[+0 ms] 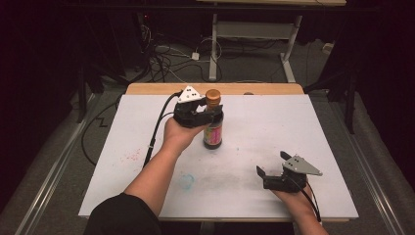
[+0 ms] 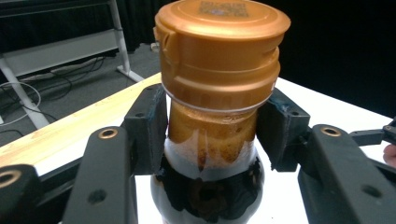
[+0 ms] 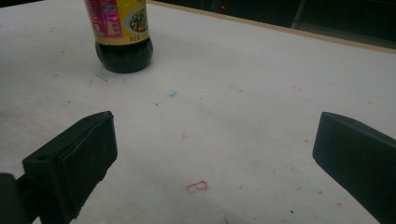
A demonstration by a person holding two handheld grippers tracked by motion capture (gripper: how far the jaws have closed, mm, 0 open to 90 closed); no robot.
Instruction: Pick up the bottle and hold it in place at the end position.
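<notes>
A dark sauce bottle (image 1: 213,132) with an orange cap (image 1: 213,98) and a yellow-pink label stands upright on the white table top (image 1: 274,122), a little behind its middle. My left gripper (image 1: 210,116) is shut on the bottle's neck just under the cap. In the left gripper view the two pads press the neck of the bottle (image 2: 212,135) from both sides. My right gripper (image 1: 271,164) rests open near the front right of the table, with nothing between its jaws. In the right gripper view the bottle's lower half (image 3: 122,32) stands far ahead at the upper left, beyond the right gripper (image 3: 215,149).
A wooden strip (image 1: 147,88) runs along the table's far edge. Beyond it are a white desk frame (image 1: 254,34) and loose cables (image 1: 166,58) on the floor. Faint red and blue stains (image 1: 186,181) mark the table top. The left gripper's cable (image 1: 156,127) trails across the table's left part.
</notes>
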